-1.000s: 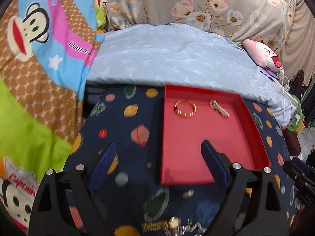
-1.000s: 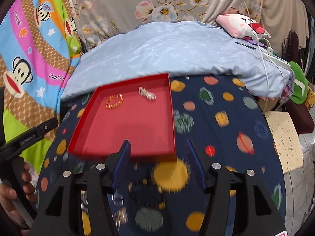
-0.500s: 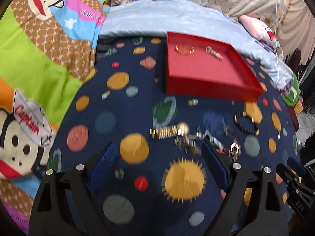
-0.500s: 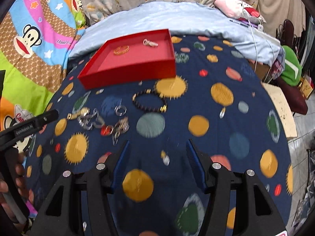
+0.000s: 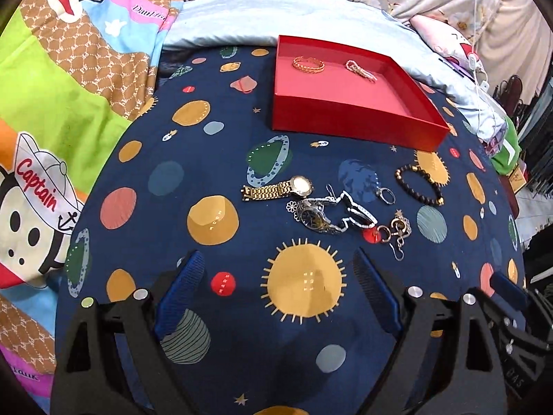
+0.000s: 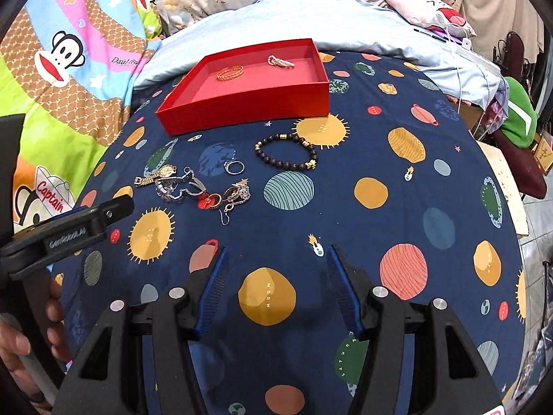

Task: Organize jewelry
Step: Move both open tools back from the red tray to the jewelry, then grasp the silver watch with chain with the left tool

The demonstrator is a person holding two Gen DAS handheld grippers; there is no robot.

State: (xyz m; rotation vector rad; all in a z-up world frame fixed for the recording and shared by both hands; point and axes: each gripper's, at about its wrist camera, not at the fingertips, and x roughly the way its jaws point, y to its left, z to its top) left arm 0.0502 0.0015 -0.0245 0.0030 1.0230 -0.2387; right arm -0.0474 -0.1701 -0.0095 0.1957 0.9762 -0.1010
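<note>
A red tray (image 5: 349, 122) (image 6: 242, 103) stands on the navy planet-print cloth and holds a gold bangle (image 5: 308, 64) (image 6: 230, 72) and a pearl bracelet (image 5: 360, 70) (image 6: 280, 61). Loose on the cloth in front lie a gold watch (image 5: 276, 188) (image 6: 155, 175), a silver watch (image 5: 319, 217) (image 6: 176, 186), a small ring (image 5: 386, 194) (image 6: 235, 167), a dark bead bracelet (image 5: 419, 183) (image 6: 286, 152) and earrings (image 5: 394, 233) (image 6: 231, 199). My left gripper (image 5: 276, 290) and right gripper (image 6: 278, 282) are both open and empty, well short of the jewelry.
A pale blue quilt (image 5: 276, 17) lies behind the tray, with cartoon bedding (image 5: 69, 86) at the left. The cloth's right edge drops to clutter (image 6: 518, 121). The left gripper's body (image 6: 69, 231) and the hand that holds it show at the left of the right wrist view.
Both grippers have pulled back from the tray, toward me. The loose jewelry in front of the tray has come fully into view. Both stay open.
</note>
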